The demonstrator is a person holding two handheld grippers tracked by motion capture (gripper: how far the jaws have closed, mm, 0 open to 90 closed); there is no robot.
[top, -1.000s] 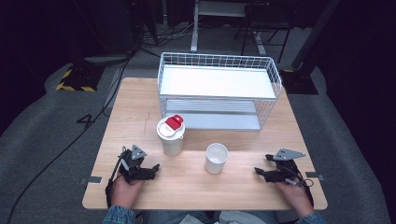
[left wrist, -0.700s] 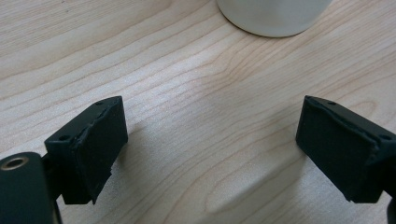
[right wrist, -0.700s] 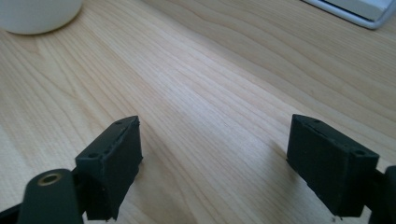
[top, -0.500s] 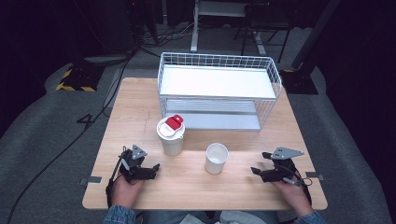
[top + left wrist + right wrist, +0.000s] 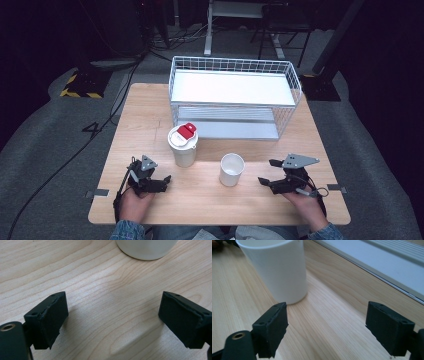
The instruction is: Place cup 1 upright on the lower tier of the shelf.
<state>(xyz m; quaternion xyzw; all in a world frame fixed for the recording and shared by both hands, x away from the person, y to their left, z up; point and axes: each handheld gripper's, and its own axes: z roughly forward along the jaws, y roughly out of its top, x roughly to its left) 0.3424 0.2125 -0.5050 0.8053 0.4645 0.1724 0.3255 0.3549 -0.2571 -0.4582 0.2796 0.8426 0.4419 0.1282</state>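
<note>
right gripper [image 5: 266, 172] has edged toward white cup [image 5: 232, 169], fingers apart.

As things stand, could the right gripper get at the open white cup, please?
Probably yes: the right gripper is open and faces the white cup, with bare table between them. The cup sits left of its jaw line, so a slight swing seems needed.

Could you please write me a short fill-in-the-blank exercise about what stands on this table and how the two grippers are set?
1. The lidded tumbler has a ____ flap on its lid.
2. The open white cup stands nearer the ____ gripper.
3. The jaws of the left gripper and the right gripper are both ____.
4. Behind both cups stands a white wire ____.

Missing words: red; right; open; rack
</note>
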